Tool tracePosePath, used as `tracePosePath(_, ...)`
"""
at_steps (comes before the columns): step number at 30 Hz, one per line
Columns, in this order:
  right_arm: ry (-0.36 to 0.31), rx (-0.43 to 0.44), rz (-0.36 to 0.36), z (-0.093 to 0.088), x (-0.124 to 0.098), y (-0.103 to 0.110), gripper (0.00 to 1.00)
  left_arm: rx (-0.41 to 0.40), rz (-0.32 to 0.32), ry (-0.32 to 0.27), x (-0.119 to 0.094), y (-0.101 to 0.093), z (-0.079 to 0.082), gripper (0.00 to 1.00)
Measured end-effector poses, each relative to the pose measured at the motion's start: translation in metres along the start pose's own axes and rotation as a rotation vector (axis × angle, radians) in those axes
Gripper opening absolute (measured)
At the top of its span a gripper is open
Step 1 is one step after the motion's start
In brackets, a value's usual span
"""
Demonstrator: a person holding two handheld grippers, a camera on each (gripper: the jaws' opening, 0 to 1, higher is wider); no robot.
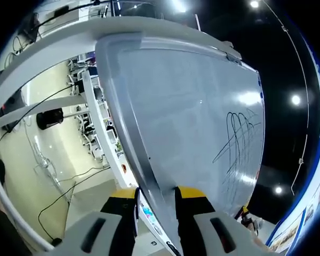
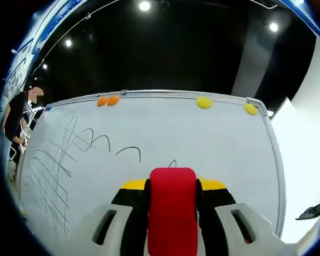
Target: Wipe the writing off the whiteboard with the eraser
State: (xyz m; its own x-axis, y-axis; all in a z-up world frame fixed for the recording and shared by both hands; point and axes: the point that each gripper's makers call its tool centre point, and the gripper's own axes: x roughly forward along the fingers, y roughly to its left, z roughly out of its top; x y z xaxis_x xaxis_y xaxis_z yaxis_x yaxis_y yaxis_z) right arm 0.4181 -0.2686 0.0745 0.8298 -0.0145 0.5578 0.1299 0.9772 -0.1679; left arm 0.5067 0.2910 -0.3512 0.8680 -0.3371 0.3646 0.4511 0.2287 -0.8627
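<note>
The whiteboard (image 1: pixel 192 117) stands edge-on in the left gripper view, with black scribbles (image 1: pixel 237 138) near its far side. My left gripper (image 1: pixel 157 200) is shut on the whiteboard's grey frame edge (image 1: pixel 144 160), one jaw on each side. In the right gripper view the whiteboard (image 2: pixel 202 138) faces me. Looping black lines (image 2: pixel 58 165) cover its left part, and small arcs (image 2: pixel 129 152) sit near the middle. My right gripper (image 2: pixel 172 194) is shut on a red eraser (image 2: pixel 172 213), held close before the lower middle of the board; whether it touches I cannot tell.
Two orange magnets (image 2: pixel 108 100) and two yellow magnets (image 2: pixel 204 102) sit on the board's top rail. A person (image 2: pixel 16 120) stands past its left end. Behind the board lie a pale floor with black cables (image 1: pixel 58 192), white beams (image 1: pixel 37 106) and office chairs (image 1: pixel 88 133).
</note>
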Motion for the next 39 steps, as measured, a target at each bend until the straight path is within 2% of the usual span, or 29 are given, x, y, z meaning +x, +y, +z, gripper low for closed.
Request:
tracePosePath(6,0.021,-0.030,0.015,0.008,0.006,-0.001,0.36,-0.001,0.001,-0.008,0.001,0.002,0.001,0.29)
tracePosePath(13,0.037,-0.010,-0.006,0.012,0.012,-0.004,0.36,0.002,0.005,-0.005,0.001,0.002,0.001,0.29)
tracePosePath(18,0.018,0.022,-0.047,0.014,0.011,-0.005,0.37,0.003,0.001,-0.005,0.000,0.001,0.001,0.29)
tracePosePath(20,-0.006,0.078,-0.089,0.016,0.011,-0.008,0.37,-0.005,-0.005,-0.005,0.000,0.002,0.001,0.29)
tracePosePath(24,-0.030,0.126,-0.159,0.017,0.011,-0.009,0.37,-0.003,-0.013,0.001,0.000,0.003,0.002,0.29)
tracePosePath(31,-0.031,0.168,-0.186,0.019,0.012,-0.007,0.37,0.002,-0.018,0.000,0.000,0.002,0.002,0.29)
tracePosePath(39,-0.032,0.167,-0.189,0.022,0.015,0.005,0.37,0.005,-0.019,-0.011,0.001,0.003,0.003,0.29)
